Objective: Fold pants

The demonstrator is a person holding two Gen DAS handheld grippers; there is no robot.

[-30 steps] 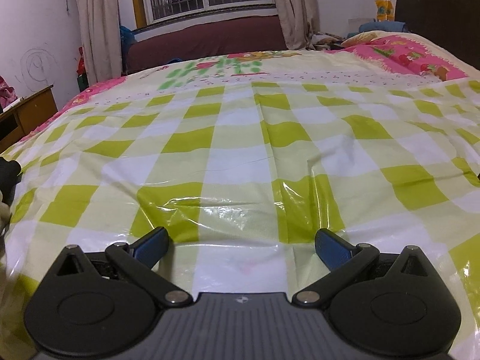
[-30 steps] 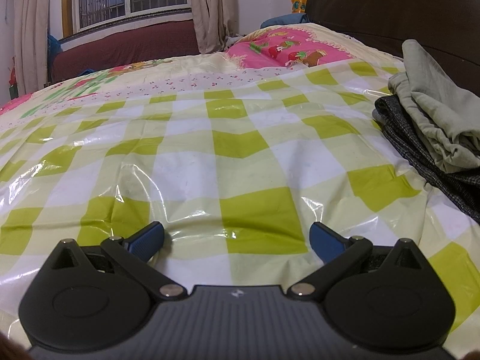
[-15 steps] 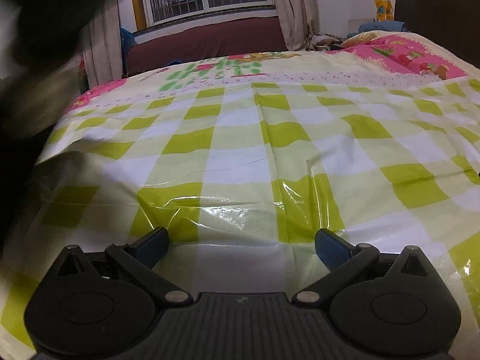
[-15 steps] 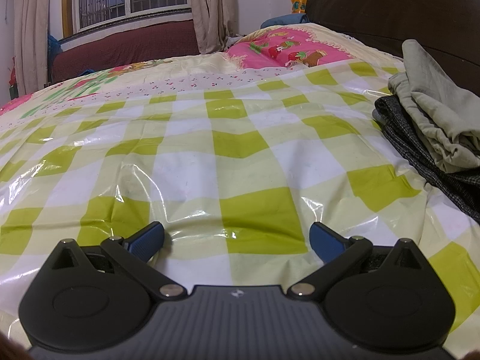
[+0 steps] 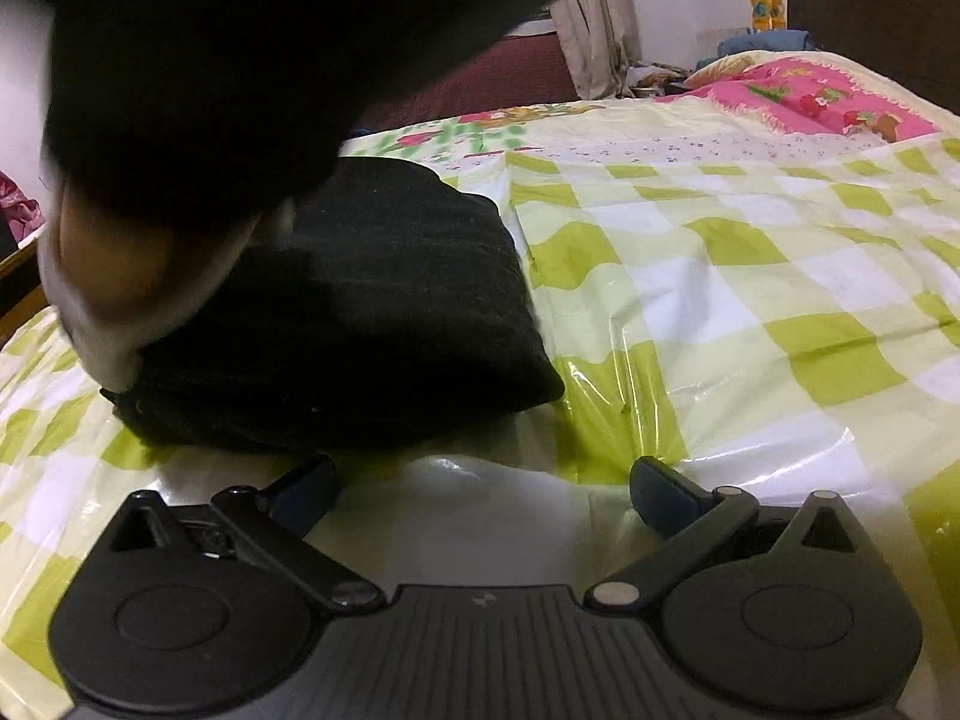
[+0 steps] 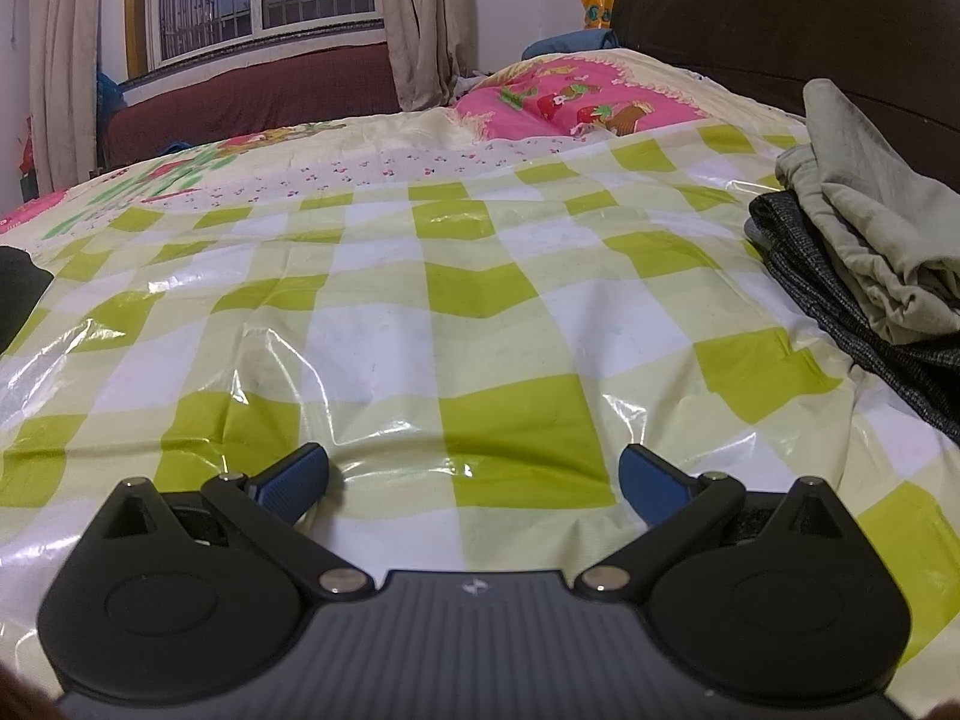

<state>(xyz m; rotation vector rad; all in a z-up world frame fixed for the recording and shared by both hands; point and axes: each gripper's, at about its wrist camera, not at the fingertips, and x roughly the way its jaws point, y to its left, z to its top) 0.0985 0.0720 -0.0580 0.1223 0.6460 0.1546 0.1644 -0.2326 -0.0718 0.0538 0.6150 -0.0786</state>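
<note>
a: pants check. dark black folded-looking fabric bundle [image 5: 360, 312] lies on the glossy green-and-white checked plastic sheet [image 5: 750, 312] covering the bed, just ahead and left of the left gripper [image 5: 483, 486]. i judge that's the pants for this task.

b: left gripper state?

a: jaws spread wide, nothing between them, resting low over the sheet. blurred bare hand in a dark sleeve [image 5: 114, 252] hangs right over the bundle, touching or nearly touching, can't tell.

b: right side?

a: right gripper [image 6: 474, 480] also spread apart, gripping nothing, over bare sheet. only a dark sliver of the pants [image 6: 15, 294] shows at far left of that view. stack of grey-green and dark tweed folded clothes [image 6: 864, 264] sits at the right edge by the dark wooden headboard [image 6: 780, 18].

b: risks?

a: sheet is slick and wrinkled, so the fingers could pinch plastic with the cloth and drag the sheet. bundle is thick; grabbing one layer would let it unroll unevenly. black fabric hides hems and waistband, so picking the wrong edge is likely. right gripper is well apart from the pants, a long reach could skew the fold.
</note>
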